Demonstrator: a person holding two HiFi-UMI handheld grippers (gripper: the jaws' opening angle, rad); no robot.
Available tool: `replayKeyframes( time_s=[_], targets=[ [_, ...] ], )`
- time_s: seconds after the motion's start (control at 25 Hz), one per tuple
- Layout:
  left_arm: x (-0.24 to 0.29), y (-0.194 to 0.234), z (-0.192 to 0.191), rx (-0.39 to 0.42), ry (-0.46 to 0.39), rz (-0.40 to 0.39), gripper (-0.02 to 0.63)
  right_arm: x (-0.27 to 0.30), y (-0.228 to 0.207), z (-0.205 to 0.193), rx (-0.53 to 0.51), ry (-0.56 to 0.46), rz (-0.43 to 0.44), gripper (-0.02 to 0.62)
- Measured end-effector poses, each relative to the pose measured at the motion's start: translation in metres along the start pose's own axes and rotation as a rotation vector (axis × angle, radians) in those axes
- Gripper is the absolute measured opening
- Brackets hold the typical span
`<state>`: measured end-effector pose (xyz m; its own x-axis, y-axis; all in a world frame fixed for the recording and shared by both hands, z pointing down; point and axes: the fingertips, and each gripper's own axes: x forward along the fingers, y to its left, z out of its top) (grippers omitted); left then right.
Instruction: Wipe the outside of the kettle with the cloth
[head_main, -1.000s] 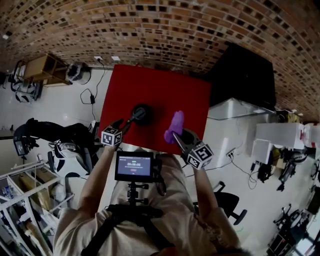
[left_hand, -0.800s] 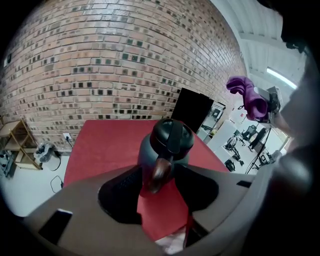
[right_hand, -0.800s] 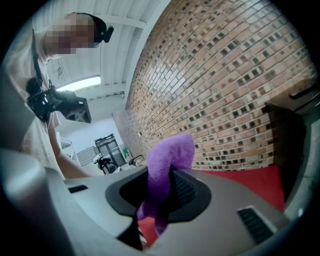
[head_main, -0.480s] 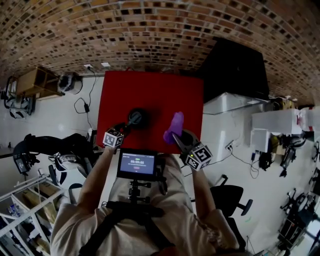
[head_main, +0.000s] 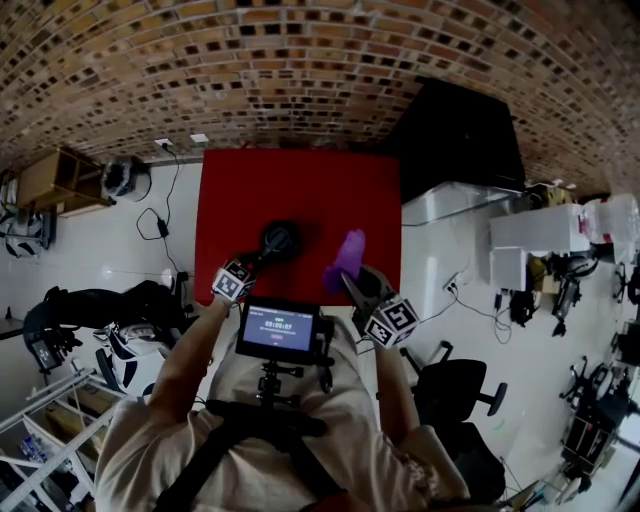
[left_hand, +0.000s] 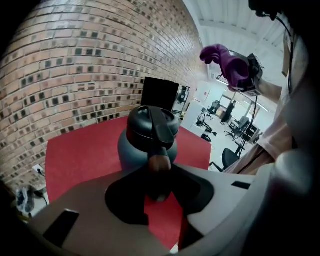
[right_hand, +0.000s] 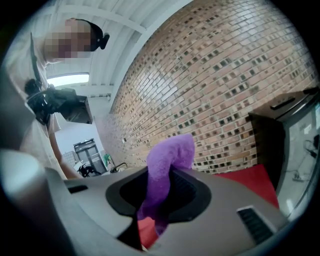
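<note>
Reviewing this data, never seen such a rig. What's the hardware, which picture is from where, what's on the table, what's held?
There is no robot. A person holds a two-jaw tool in each hand. The head view comes from a camera on the person's head, looking down. Each of the other two views looks along one tool's jaws. On the red table stands a dark kettle. The left tool has just been closing its jaws, which now pinch the kettle's handle. The right tool is shut on a purple cloth, held apart from the kettle.
</note>
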<state>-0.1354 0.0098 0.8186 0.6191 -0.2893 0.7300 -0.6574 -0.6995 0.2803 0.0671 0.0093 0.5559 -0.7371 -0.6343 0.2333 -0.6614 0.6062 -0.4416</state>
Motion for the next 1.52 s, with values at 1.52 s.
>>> replayKeyframes(
  time_s=[1.52],
  targets=[
    [-0.133, -0.023, 0.192, -0.324, -0.557, -0.264, 0.112, 0.072, 0.022, 0.053, -0.187, 0.063, -0.023, 0.115]
  ],
)
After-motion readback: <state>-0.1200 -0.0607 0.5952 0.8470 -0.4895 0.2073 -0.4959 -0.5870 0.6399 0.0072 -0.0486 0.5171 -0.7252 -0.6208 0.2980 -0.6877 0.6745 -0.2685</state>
